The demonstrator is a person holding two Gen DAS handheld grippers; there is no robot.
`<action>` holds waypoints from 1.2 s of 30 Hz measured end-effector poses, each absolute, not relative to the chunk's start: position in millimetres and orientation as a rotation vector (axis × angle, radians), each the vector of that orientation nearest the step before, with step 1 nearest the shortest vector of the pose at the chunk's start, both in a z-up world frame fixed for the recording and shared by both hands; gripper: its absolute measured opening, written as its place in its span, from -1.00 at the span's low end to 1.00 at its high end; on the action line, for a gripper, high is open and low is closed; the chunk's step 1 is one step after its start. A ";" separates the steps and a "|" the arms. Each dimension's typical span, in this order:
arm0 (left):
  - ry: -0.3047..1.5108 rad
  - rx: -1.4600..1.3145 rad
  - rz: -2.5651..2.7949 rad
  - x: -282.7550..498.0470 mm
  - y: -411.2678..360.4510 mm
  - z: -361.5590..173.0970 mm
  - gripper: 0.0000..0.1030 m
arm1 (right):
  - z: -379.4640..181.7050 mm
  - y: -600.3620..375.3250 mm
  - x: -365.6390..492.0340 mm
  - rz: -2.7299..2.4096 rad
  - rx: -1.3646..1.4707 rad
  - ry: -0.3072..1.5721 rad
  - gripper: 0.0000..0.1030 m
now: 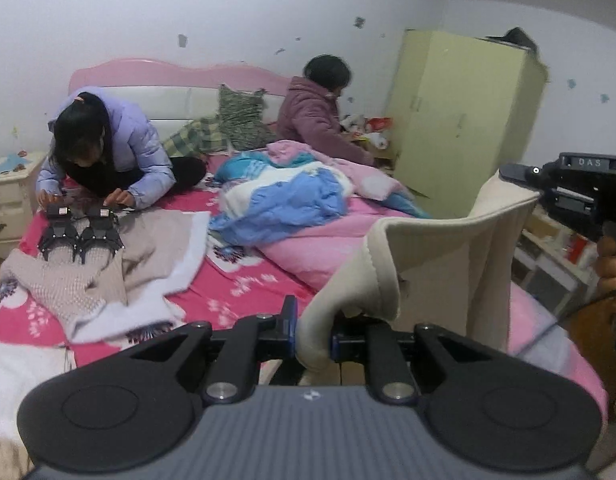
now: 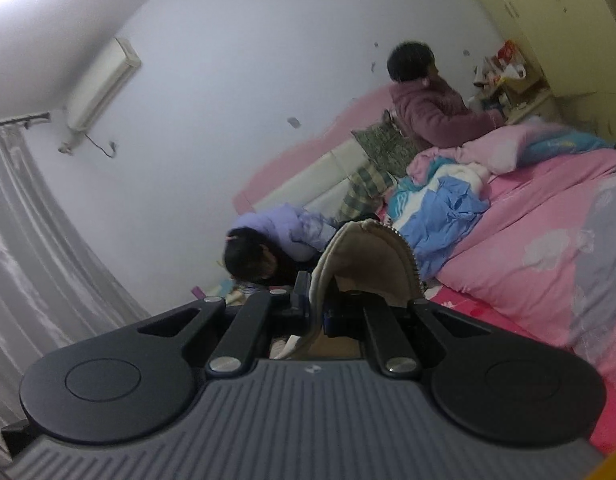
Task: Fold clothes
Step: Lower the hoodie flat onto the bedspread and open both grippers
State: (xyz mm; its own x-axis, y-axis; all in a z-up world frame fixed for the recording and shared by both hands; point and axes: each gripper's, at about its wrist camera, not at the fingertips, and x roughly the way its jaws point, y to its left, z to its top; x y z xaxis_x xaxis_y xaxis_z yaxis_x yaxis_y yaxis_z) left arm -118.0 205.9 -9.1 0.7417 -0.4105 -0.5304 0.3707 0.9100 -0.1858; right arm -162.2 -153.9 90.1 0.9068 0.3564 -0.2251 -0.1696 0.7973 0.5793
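A cream garment (image 1: 448,264) hangs stretched between my two grippers above the near edge of the bed. My left gripper (image 1: 313,332) is shut on one bunched corner of it, the cloth folding over the fingers. In the left wrist view my right gripper (image 1: 512,172) pinches the far upper corner, with a hand (image 1: 612,276) on its handle. In the right wrist view the right gripper (image 2: 317,308) is shut on the cream garment (image 2: 368,256), whose zipper edge (image 2: 408,252) arches over the jaws. The garment's lower part is hidden behind the grippers.
The bed (image 1: 244,284) has a pink flowered sheet. A person in a lavender jacket (image 1: 120,148) presses another pair of grippers (image 1: 80,236) onto a beige sweater (image 1: 148,256). Blue and pink quilts (image 1: 284,200) lie mid-bed by a person in a mauve coat (image 1: 312,120). A pale green wardrobe (image 1: 460,120) stands behind.
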 end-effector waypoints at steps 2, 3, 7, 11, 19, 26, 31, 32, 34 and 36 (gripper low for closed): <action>0.589 -0.042 -0.394 -92.4 194.7 -18.2 -0.69 | 81.5 -151.7 -126.4 0.314 0.553 0.332 -0.91; 0.589 -0.027 -0.372 -75.4 189.6 -25.1 -0.69 | 77.4 -151.9 -104.7 0.328 0.540 0.334 -0.91; 0.644 0.006 -0.260 11.5 182.3 -70.7 -0.68 | 51.7 -144.7 -23.6 0.373 0.494 0.376 -0.91; 0.795 0.048 -0.149 96.5 176.9 -155.3 -0.41 | -15.3 -125.8 72.3 0.386 0.443 0.500 -0.83; 1.100 -0.132 0.142 121.6 227.0 -284.9 -0.04 | -201.3 -107.5 167.6 0.247 0.391 1.062 -0.21; 1.167 -0.075 0.173 32.9 268.4 -273.7 0.23 | -216.4 -123.8 107.6 0.355 0.281 1.044 0.01; 1.257 -0.154 0.264 -40.2 298.7 -272.6 0.27 | -199.5 -115.0 61.0 0.462 0.101 1.003 0.35; 1.268 -0.176 0.280 -53.1 303.2 -273.1 0.27 | -193.9 -111.9 49.8 0.484 0.079 0.991 0.44; 1.284 -0.215 0.302 -74.1 309.7 -274.5 0.28 | -181.7 -106.2 33.2 0.510 0.058 0.970 0.63; 1.293 -0.247 0.307 -90.1 314.5 -276.5 0.29 | -168.9 -100.7 22.3 0.528 0.059 0.949 0.69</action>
